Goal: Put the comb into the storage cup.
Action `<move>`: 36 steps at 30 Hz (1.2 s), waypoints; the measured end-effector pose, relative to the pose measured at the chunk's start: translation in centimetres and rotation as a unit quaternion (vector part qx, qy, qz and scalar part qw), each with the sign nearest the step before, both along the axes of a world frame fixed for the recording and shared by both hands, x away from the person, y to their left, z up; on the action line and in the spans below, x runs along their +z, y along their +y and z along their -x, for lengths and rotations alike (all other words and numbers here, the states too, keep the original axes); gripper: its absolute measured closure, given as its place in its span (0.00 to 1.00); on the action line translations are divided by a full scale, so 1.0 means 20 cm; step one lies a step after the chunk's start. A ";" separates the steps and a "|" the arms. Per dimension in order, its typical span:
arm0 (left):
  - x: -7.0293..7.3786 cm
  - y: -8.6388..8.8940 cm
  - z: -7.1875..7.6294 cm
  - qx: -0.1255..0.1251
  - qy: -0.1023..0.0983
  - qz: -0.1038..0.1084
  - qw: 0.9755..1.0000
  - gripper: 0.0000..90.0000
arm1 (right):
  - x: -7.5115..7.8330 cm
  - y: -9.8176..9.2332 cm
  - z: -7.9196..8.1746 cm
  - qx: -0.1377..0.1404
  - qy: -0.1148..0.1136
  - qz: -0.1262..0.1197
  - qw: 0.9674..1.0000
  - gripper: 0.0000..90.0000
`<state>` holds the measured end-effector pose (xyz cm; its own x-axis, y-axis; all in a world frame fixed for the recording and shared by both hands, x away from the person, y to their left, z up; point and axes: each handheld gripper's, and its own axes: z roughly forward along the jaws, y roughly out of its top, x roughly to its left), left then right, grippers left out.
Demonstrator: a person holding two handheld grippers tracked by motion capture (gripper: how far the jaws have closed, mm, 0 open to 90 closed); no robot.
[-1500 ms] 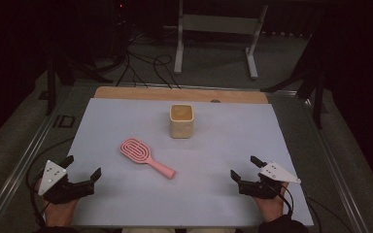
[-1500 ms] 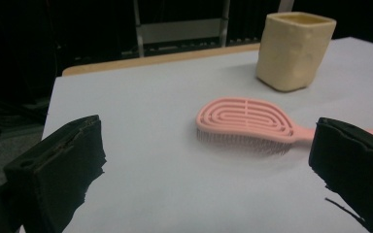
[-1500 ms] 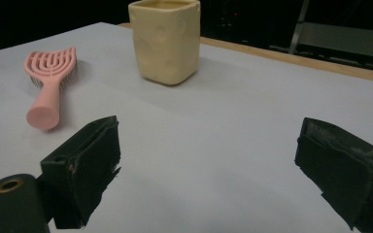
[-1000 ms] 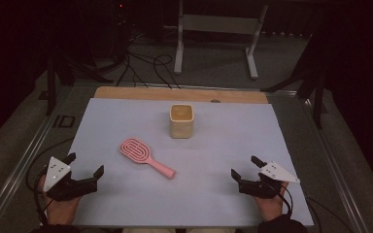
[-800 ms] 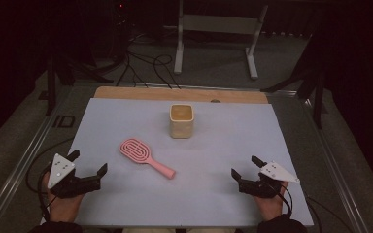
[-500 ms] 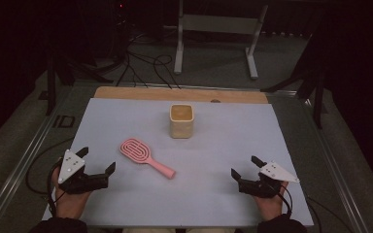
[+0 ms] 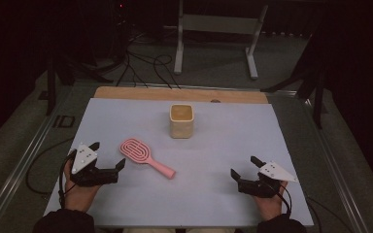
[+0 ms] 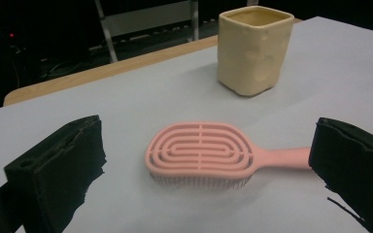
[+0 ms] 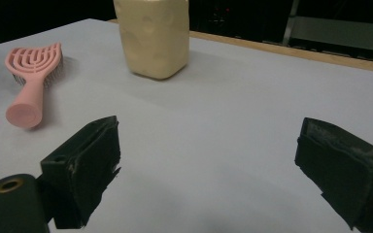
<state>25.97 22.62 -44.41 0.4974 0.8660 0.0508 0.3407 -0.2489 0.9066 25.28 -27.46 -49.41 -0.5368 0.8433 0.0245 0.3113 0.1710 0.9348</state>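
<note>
Pale grey covers most of the surface (image 7: 213, 145) in front of me, with a wooden strip at its far edge, and on it the cream square cup (image 7: 181, 120) stands upright toward the far middle. Nearer to me and to the left of the cup lies the pink hairbrush (image 7: 145, 157), bristles down, its handle pointing toward my right. My left tool (image 7: 108, 161) sits just beside the brush head with its jaws wide apart and not touching it, and my right tool (image 7: 244, 168) rests well apart at the near right, also spread wide and holding nothing.
</note>
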 end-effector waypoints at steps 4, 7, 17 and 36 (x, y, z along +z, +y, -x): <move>0.00 -0.03 -0.03 0.000 0.004 -0.003 1.000 0.00 | 0.00 0.00 0.00 0.000 0.000 0.000 1.000 0.10; 0.01 -0.06 -0.06 -0.006 0.004 -0.006 1.000 0.00 | 0.00 0.00 0.00 0.000 0.000 0.001 1.000 0.10; 0.04 -0.13 -0.13 -0.022 0.011 -0.011 1.000 0.00 | 0.00 0.00 0.00 -0.002 0.003 -0.002 1.000 0.10; 0.04 -0.21 -0.24 -0.033 0.035 0.003 0.999 0.01 | -0.01 0.00 -0.01 0.000 0.005 -0.001 1.000 0.10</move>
